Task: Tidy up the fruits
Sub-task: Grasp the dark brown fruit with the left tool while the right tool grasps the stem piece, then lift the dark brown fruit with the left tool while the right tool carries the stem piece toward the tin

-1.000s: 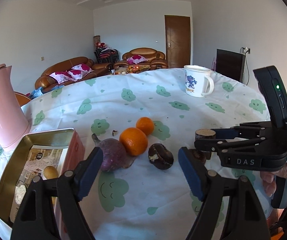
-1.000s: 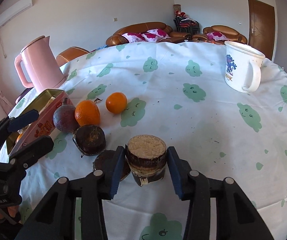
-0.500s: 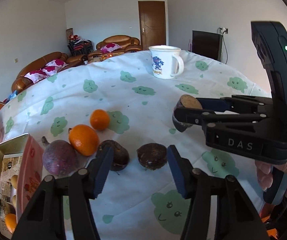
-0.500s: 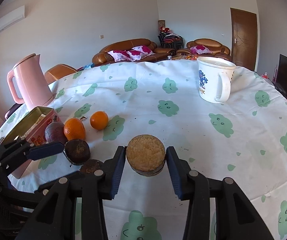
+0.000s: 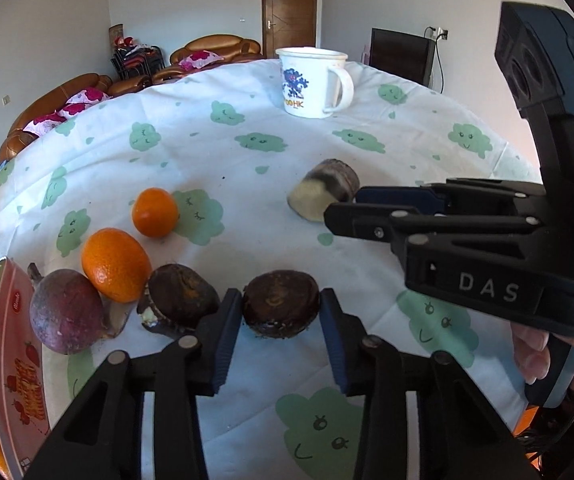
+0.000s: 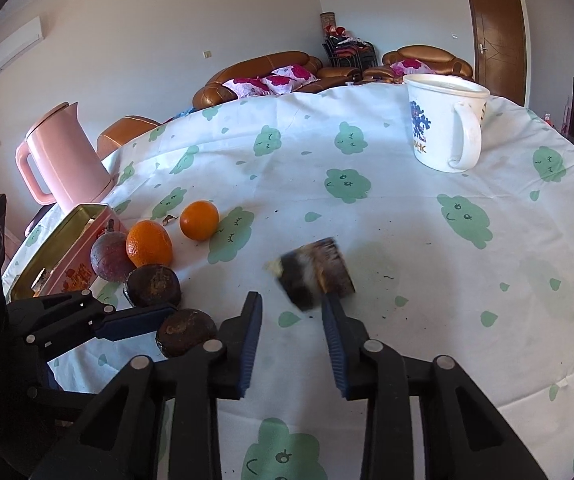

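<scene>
My left gripper (image 5: pixel 281 308) has its pads on both sides of a dark brown fruit (image 5: pixel 281 304) that sits on the tablecloth; the fruit also shows in the right wrist view (image 6: pixel 185 332). A second dark fruit (image 5: pixel 181 300), a purple fruit (image 5: pixel 67 310) and two oranges (image 5: pixel 115 264) (image 5: pixel 155 212) lie to its left. My right gripper (image 6: pixel 291 312) is open and empty. A cut brown fruit piece (image 6: pixel 313 274), blurred, is just beyond its fingertips, tipped on its side; it also shows in the left wrist view (image 5: pixel 323 194).
A pink open tin (image 5: pixel 5 360) with small items inside stands at the left edge. A white mug (image 6: pixel 443 124) stands at the back right. A pink kettle (image 6: pixel 61 156) stands at the back left. The table carries a white cloth (image 6: pixel 407 220) with green cloud prints.
My right gripper opened and let go of the cut fruit piece, which dropped onto the cloth. My left gripper moved in and closed around the dark brown fruit.
</scene>
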`<control>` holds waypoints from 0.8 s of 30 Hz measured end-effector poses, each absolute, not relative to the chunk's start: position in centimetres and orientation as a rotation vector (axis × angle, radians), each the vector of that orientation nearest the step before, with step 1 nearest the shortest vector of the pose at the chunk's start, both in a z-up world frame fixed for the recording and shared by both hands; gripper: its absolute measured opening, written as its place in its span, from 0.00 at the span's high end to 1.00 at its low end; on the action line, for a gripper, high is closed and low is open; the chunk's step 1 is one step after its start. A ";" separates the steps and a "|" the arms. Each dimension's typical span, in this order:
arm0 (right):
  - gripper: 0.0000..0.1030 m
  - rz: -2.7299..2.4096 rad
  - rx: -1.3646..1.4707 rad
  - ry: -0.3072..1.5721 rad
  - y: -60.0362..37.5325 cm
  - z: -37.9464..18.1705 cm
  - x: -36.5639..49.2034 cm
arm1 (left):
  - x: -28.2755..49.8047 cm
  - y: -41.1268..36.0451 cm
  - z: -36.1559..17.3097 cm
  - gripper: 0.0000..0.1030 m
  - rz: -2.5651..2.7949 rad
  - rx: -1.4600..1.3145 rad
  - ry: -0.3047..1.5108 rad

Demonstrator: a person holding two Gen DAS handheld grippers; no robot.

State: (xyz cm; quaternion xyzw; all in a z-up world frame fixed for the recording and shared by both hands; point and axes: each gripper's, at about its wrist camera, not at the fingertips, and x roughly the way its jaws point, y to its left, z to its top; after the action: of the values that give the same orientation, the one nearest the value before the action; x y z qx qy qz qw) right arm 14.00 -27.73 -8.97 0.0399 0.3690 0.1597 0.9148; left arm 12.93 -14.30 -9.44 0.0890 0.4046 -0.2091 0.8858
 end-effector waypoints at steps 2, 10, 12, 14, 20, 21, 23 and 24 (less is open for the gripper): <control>0.72 0.329 0.080 0.767 -27.7 -9.1 14.1 | 12.9 -14.3 -9.4 0.60 -0.435 0.184 0.842; 0.68 0.246 0.048 0.722 -28.2 -8.4 13.5 | 12.8 -14.2 -9.3 0.60 -0.445 0.179 0.836; 0.58 0.228 0.040 0.724 -28.4 -8.3 13.9 | 12.7 -13.9 -9.1 0.60 -0.432 0.170 0.821; 0.50 0.215 0.055 0.721 -28.8 -8.1 14.2 | 12.3 -13.5 -8.6 0.60 -0.419 0.160 0.785; 0.36 0.213 0.092 0.729 -28.0 -7.8 15.6 | 11.7 -11.9 -7.0 0.60 -0.290 0.155 0.647; 0.36 0.208 0.093 0.737 -27.7 -7.9 16.0 | 11.7 -11.5 -6.8 0.60 -0.274 0.146 0.633; 0.36 0.196 0.086 0.756 -27.0 -8.2 16.6 | 11.8 -10.8 -6.5 0.60 -0.249 0.133 0.610; 0.36 0.190 0.072 0.765 -26.5 -8.4 16.9 | 11.9 -10.5 -6.5 0.60 -0.238 0.130 0.605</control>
State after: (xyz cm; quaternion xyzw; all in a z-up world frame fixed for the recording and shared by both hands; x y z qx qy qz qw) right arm 16.90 -26.54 -8.42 0.0353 0.3724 0.0928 0.9227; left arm 11.92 -10.54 -6.46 0.0637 0.2970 -0.1169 0.9455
